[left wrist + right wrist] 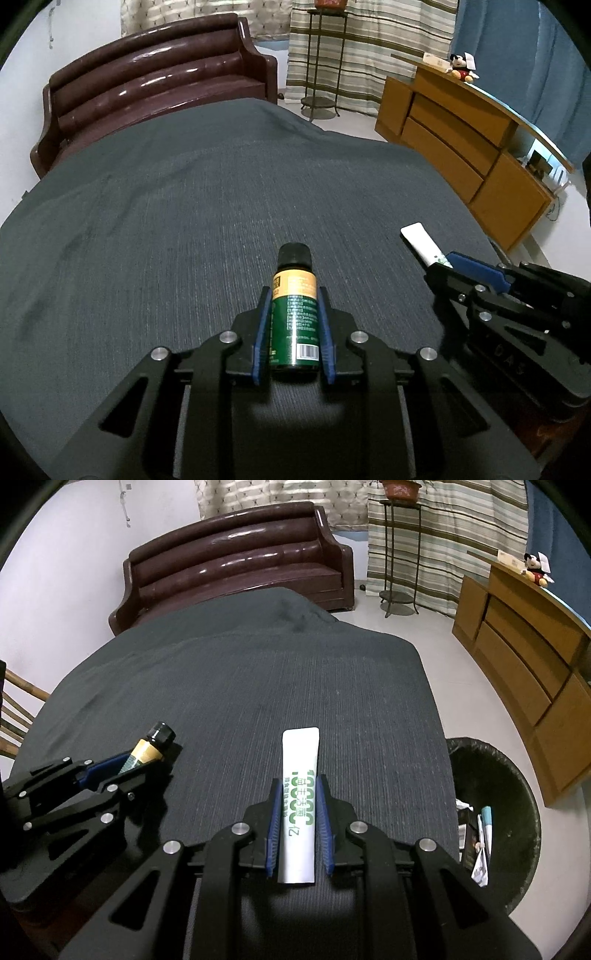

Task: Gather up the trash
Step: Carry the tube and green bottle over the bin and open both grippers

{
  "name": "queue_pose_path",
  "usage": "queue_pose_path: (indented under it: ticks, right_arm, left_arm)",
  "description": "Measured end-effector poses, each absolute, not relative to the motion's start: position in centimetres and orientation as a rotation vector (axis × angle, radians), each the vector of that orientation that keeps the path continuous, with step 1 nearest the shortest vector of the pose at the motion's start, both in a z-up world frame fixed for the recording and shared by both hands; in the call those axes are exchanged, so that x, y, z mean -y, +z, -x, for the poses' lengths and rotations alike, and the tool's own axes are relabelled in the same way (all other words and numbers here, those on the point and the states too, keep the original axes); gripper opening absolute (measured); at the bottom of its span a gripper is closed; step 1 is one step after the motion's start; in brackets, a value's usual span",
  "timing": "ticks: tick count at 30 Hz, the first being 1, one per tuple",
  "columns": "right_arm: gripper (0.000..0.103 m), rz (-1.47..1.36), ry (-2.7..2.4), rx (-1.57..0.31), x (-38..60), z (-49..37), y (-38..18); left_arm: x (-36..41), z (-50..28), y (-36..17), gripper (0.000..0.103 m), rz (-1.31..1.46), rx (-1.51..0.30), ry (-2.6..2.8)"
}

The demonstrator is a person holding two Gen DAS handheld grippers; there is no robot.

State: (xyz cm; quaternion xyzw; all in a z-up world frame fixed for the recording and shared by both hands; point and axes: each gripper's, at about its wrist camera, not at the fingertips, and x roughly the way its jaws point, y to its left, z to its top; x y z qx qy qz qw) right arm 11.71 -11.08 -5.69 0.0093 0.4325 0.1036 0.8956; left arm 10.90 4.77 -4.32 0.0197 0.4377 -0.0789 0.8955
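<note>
Both claws are loaded here: the left gripper (pixel 294 328) is clamped on a small green bottle (pixel 294 314) with a black cap, blue pads pressed against its label on both sides, and the right gripper (pixel 299 823) is clamped on a white sachet (pixel 300 805) printed in green, which sticks out forward past the fingertips. Both items sit just above the dark grey table cloth (pixel 240 686), so the carry looks like the step in hand. The target shows up in the right wrist view: a black-lined trash bin (pixel 517 786) on the floor just beyond the table's right edge, already holding some wrappers. The smart play is to take the right claw over first, since it is nearer the bin, hold the grip firm until the sachet is over the rim, then let go. The left claw has farther to travel and should keep the bottle from tilting out, because a smooth round body could slip. The two grippers are close beside each other, so crossing paths is the real risk. Farther off stand a brown sofa (pixel 155 77), a wooden cabinet (pixel 461 147) with a plush toy (pixel 461 68) on top, and a metal plant stand (pixel 400 554), all well apart from the route.
</note>
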Motion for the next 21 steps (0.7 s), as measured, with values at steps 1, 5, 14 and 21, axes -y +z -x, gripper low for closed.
queue_pose_path:
  ticks: [1,5,14,21]
  right_arm:
    - [0.019,-0.021,0.214,-0.896,11.2,-11.4,-5.7]
    - [0.019,-0.023,0.212,-0.892,11.3,-10.5,-5.6]
    - [0.019,-0.029,0.189,-0.871,12.5,-8.6,-5.3]
    - [0.019,-0.036,0.146,-0.825,14.5,-7.1,-4.3]
  left_arm:
    - [-4.7,-10.6,-4.3,0.023,-0.045,-0.903,-0.162]
    - [-4.5,-9.9,-4.3,0.023,-0.042,-0.900,-0.158]
    - [-3.3,-8.1,-4.0,0.023,-0.040,-0.872,-0.146]
    - [-1.3,-7.2,-3.3,0.023,-0.053,-0.831,-0.171]
